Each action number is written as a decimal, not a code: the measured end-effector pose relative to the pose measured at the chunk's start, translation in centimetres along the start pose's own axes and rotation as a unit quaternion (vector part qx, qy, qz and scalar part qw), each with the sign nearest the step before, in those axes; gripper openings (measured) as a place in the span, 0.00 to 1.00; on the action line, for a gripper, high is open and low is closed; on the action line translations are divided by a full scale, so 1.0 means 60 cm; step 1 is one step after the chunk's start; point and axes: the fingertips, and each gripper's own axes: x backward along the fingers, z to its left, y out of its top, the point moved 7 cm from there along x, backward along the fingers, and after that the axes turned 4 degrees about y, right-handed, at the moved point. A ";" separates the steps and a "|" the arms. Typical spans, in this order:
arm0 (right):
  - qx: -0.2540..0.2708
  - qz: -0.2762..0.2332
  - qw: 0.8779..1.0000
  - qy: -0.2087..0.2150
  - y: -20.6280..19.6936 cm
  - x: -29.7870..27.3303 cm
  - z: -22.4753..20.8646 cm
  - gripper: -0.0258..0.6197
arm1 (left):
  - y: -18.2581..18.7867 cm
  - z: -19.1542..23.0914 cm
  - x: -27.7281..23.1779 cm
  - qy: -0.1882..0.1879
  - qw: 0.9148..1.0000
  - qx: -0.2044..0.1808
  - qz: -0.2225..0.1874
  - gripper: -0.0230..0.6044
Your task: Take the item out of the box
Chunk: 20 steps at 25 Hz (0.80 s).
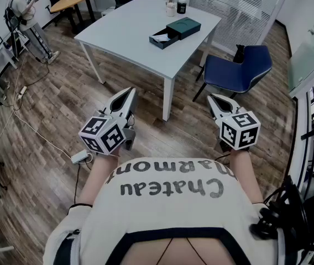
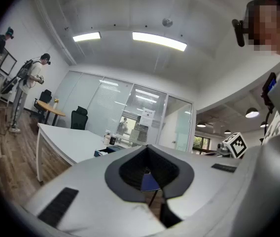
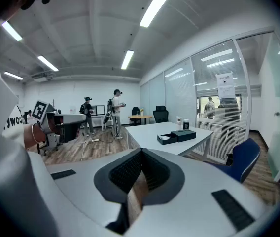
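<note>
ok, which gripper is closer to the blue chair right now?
Right. The right gripper hangs just short of the blue chair, which is ahead and slightly to its right; the left gripper is well off to the chair's left.

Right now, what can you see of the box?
The box is dark green, flat and rectangular, and looks like card. It is a sleeve with a drawer slid partway out, and something white shows inside the drawer. The box lies flat on the white table, toward its far side. Only the table touches it.
</note>
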 end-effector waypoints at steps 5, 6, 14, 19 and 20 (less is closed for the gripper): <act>0.002 0.004 1.000 -0.001 0.001 -0.014 0.001 0.04 | 0.000 0.010 -0.008 -0.005 1.000 0.002 0.000 0.02; 0.001 0.005 1.000 -0.002 0.000 -0.015 0.002 0.04 | 0.000 0.012 -0.007 -0.006 1.000 0.003 0.000 0.02; -0.023 -0.011 1.000 0.004 0.007 -0.028 0.020 0.04 | 0.005 0.033 0.000 -0.017 1.000 0.000 0.002 0.02; -0.024 0.007 1.000 -0.003 -0.019 -0.034 0.026 0.04 | -0.028 0.050 0.001 0.001 1.000 0.003 0.026 0.02; -0.028 0.014 0.999 -0.007 -0.025 -0.039 0.023 0.04 | -0.033 0.054 0.001 0.003 1.000 0.007 0.028 0.02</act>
